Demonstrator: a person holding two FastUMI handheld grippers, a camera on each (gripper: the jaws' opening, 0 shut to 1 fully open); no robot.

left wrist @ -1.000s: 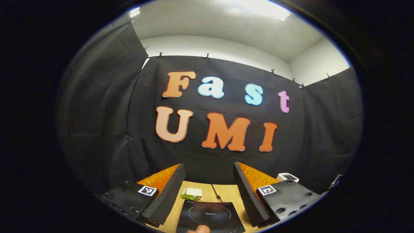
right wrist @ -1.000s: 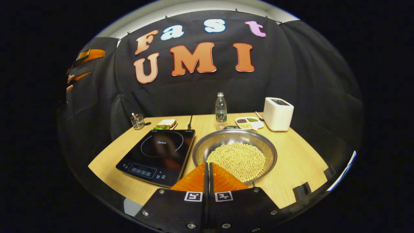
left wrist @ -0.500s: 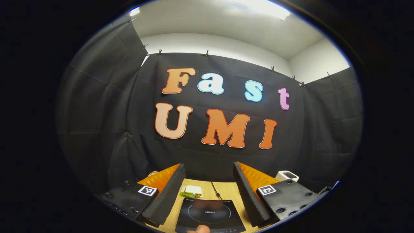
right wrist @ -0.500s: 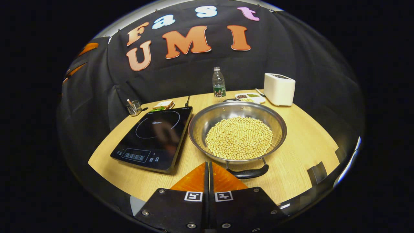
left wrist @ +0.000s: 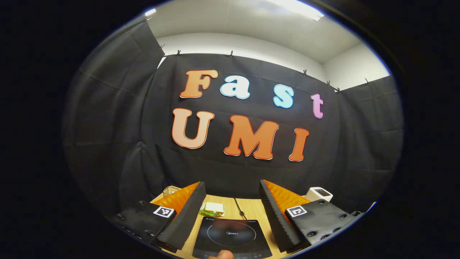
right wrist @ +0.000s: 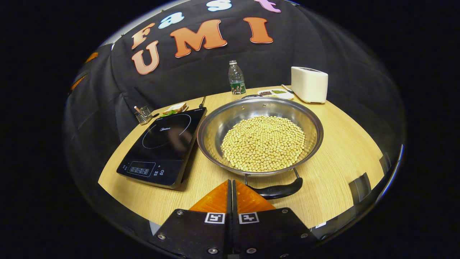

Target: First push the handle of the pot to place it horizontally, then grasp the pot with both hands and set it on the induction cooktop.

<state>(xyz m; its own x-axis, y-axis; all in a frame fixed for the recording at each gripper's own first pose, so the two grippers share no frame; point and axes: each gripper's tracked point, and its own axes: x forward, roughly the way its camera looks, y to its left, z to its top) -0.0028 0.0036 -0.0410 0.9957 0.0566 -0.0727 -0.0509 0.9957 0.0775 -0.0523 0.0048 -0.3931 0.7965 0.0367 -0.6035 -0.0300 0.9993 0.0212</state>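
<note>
In the right gripper view a wide steel pot (right wrist: 309,122) full of pale beans sits on the wooden table, its black near handle (right wrist: 278,190) pointing at me. My right gripper (right wrist: 231,184) is shut with nothing held, its tips just left of that handle and close to it. The black induction cooktop (right wrist: 163,142) lies left of the pot, almost touching its rim. In the left gripper view my left gripper (left wrist: 230,198) stands open and raised, with the cooktop (left wrist: 231,237) below and between its fingers.
At the table's back stand a water bottle (right wrist: 236,78), a white toaster (right wrist: 309,84), a divided dish of grains (right wrist: 275,93), a sandwich (right wrist: 175,108) and a small utensil holder (right wrist: 143,114). A fingertip (left wrist: 223,254) shows at the left gripper view's bottom edge.
The right gripper has tilted down and moved closer, so the pot's near handle came into sight by its tips. The left gripper has barely shifted.
</note>
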